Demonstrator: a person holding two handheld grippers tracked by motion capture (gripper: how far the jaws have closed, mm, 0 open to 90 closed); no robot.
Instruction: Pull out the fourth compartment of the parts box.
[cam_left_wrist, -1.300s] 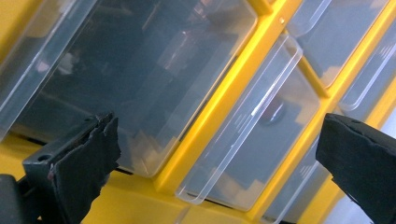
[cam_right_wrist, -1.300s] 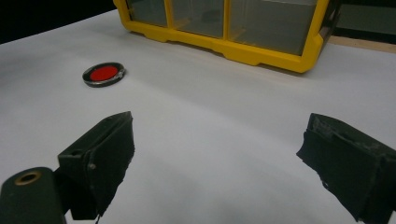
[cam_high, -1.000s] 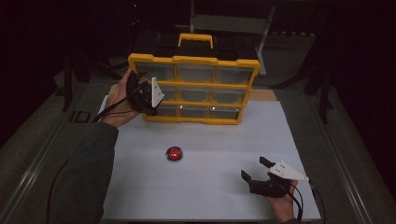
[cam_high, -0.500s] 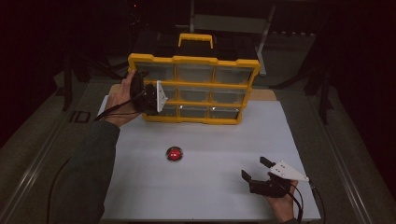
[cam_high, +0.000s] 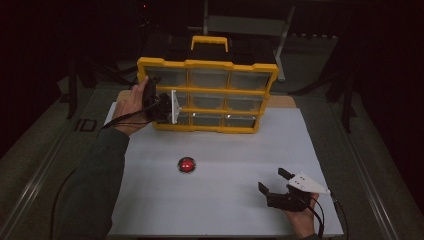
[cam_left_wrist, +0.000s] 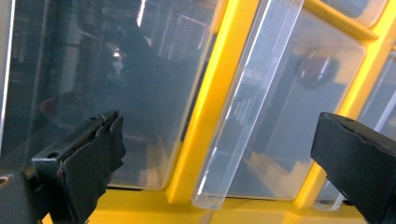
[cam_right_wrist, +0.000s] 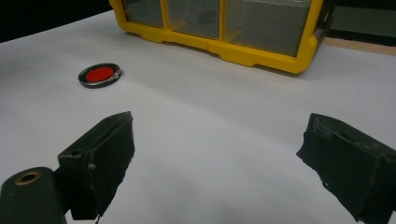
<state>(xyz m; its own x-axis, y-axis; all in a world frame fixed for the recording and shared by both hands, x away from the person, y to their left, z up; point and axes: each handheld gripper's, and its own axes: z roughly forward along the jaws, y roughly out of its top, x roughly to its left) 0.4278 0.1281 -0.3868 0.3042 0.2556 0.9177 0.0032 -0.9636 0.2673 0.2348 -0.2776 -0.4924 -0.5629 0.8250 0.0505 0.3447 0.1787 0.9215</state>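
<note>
My left tool (cam_high: 167, 106) gapes wide at the yellow drawer cabinet (cam_high: 206, 95), seemingly gripping nothing; right tool (cam_high: 273, 181) open, empty over the table (cam_high: 220, 200), red disc (cam_high: 187, 164) apart.

You're in a workshop or lab test bay, dimly lit. You sit at a worktop (cam_high: 225, 200) covered with a plain white sheet, metal rails running along both sides. A yellow parts organiser (cam_high: 206, 95) with clear drawers and a carry handle stands at the far edge, the kind used for small hardware. Behind it, dark: metal frame legs and stands, hard to make out. Cables trail across the grey surface at your left. Nothing domestic about the furnishings you can see.
</note>
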